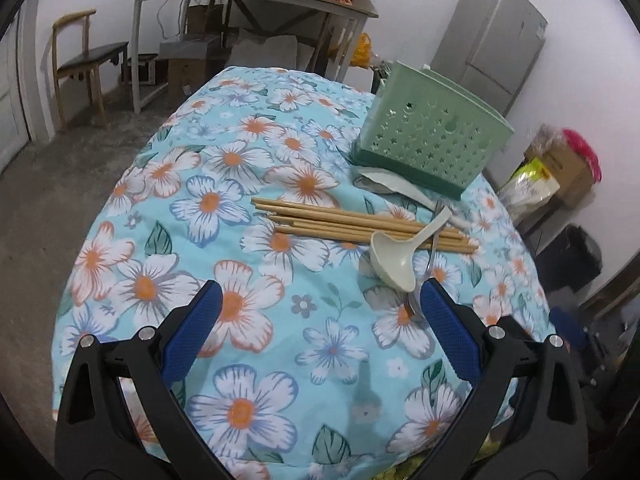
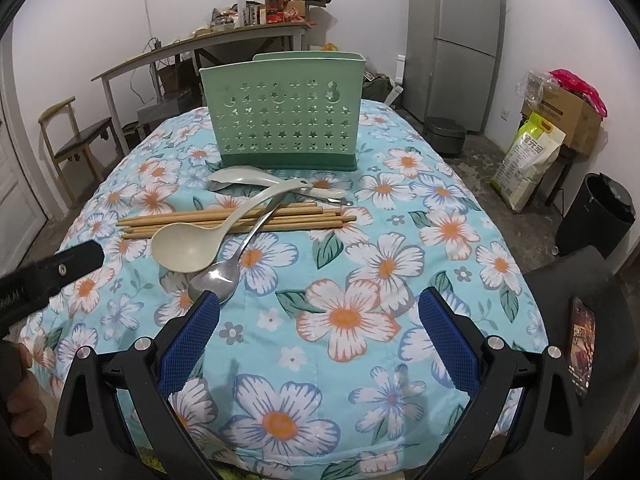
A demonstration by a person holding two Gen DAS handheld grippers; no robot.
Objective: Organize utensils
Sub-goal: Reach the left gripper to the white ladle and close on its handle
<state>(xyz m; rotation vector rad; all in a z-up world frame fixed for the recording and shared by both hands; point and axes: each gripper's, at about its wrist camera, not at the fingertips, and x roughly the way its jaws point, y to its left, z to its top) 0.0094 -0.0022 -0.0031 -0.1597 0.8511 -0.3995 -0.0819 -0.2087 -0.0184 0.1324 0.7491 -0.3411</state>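
Right wrist: metal spoon (image 2: 216, 282) touches open right tongs' (image 2: 320, 312) left fingertip.

Glossy metal spoon (image 2: 214, 280) (wooden chopsticks (image 2: 240, 220), plastic holder (image 2: 286, 120)).

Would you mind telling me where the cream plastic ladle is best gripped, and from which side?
Grip the cream plastic ladle on its slim handle, just behind the bowl, coming from above with fingers across it. The handle rises off the bamboo chopsticks, leaving room beneath; the wide bowl looks too broad, and the metal spoon crowds it.
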